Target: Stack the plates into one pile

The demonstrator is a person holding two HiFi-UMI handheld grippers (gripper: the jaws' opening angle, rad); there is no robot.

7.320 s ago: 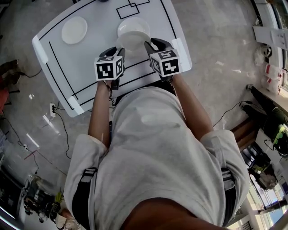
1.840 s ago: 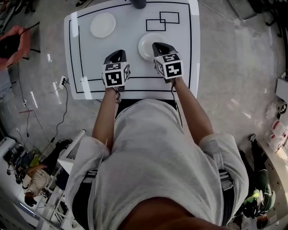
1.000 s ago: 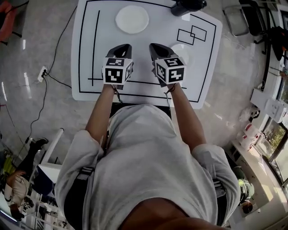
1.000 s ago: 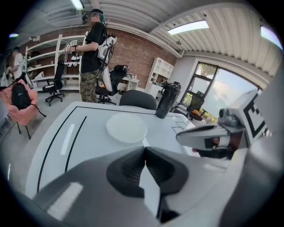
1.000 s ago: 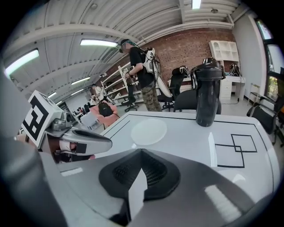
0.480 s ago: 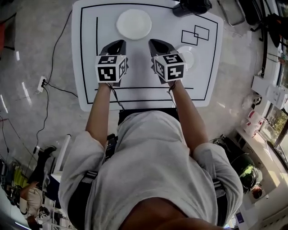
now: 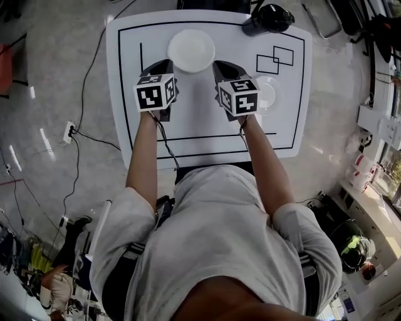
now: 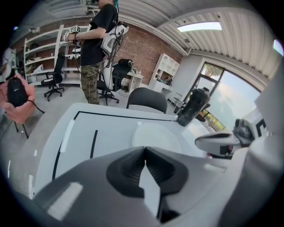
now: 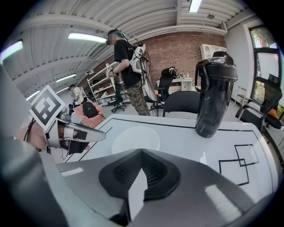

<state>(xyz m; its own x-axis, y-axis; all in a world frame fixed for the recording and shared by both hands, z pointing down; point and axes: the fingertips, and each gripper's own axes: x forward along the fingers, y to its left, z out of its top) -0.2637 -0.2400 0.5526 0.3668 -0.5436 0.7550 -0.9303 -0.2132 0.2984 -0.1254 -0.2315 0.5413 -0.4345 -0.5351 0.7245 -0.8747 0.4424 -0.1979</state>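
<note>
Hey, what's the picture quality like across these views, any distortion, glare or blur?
Head view: wide-angle bending toward the edges; the white plate barely contrasts with the white table. Left gripper view: fisheye with black corners, window washed out, foreground soft. Right gripper view: same fisheye, ceiling lights glaring, dark bottle sharp.

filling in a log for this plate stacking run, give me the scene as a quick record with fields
surface: white table with black lines
plates: two, apart, not stacked
far plate: middle of far side
right plate: beside right tool
left tool: shut, empty
right tool: shut, empty
other: black bottle at far edge
</note>
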